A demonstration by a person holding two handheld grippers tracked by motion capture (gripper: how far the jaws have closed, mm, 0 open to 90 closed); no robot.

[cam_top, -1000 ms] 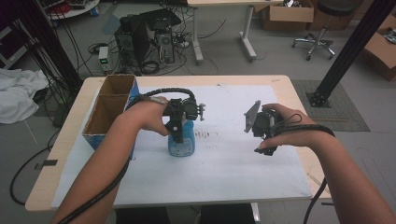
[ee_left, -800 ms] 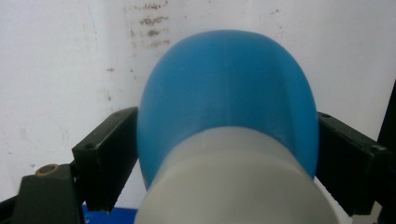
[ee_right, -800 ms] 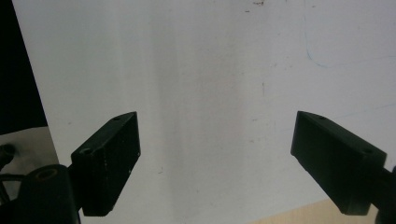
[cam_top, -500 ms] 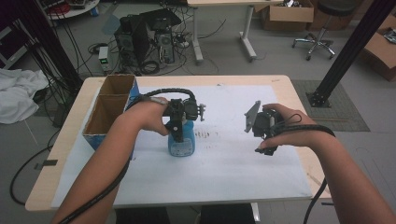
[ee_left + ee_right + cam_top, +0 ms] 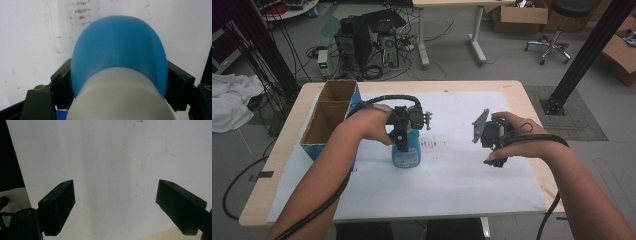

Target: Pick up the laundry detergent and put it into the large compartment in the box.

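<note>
Wooden table (image 5: 532, 107), one, covered by one white paper sheet (image 5: 452, 180) with faint marks, none readable. One cardboard box (image 5: 329, 122) with two open-topped compartments sits at the sheet's far left edge; both look empty. One blue bottle (image 5: 405, 152) with a pale cap stands upright near the sheet's middle, just right of the box; its label is too small to read. Two grippers: the left gripper (image 5: 403, 142) comes down over the bottle, its jaws just closing and pressing the bottle's sides. The right gripper (image 5: 115, 201) hovers over bare sheet, well right of the bottle, jaws spread wide, holding nothing.
</note>
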